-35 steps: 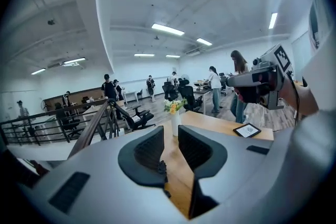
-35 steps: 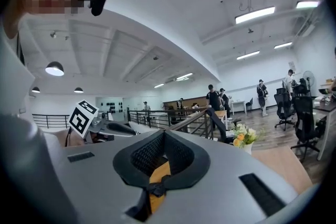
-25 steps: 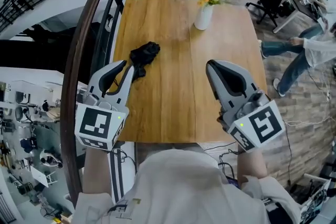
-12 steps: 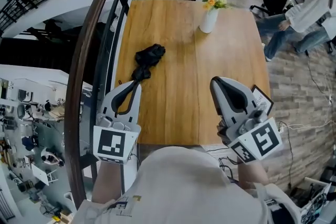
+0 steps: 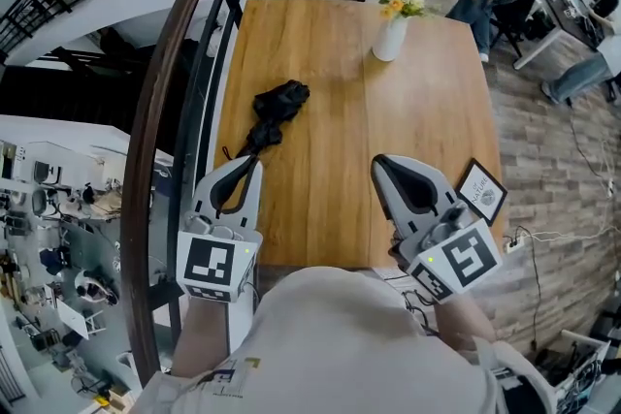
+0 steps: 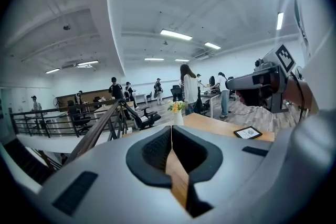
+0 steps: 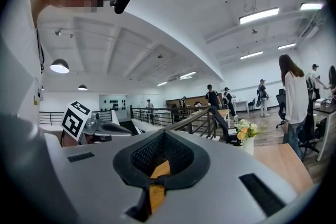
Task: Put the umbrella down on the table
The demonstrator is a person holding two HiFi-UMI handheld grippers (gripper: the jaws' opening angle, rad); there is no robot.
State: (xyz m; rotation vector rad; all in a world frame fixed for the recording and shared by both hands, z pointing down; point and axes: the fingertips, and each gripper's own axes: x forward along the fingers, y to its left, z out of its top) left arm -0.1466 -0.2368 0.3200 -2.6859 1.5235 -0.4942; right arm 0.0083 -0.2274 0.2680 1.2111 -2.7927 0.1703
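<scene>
A folded black umbrella [image 5: 275, 113] lies on the left part of the wooden table [image 5: 427, 111], its strap end pointing at the near edge. My left gripper [image 5: 244, 166] hovers over the table's near left edge, just short of the umbrella's near end. Its jaws are closing their last bit, the tips meet in the left gripper view [image 6: 170, 129], and nothing is between them. My right gripper [image 5: 381, 164] is over the near right part of the table, shut and empty, its tips together in the right gripper view [image 7: 164, 134].
A white vase with flowers [image 5: 391, 32] stands at the far side of the table. A small framed card [image 5: 482, 191] lies at the near right corner. A stair railing [image 5: 184, 82] runs along the table's left side. People and office chairs are beyond the table.
Both grippers drew back toward the near edge and sank a little. The left jaws came off the umbrella's end and closed. The umbrella stays on the table.
</scene>
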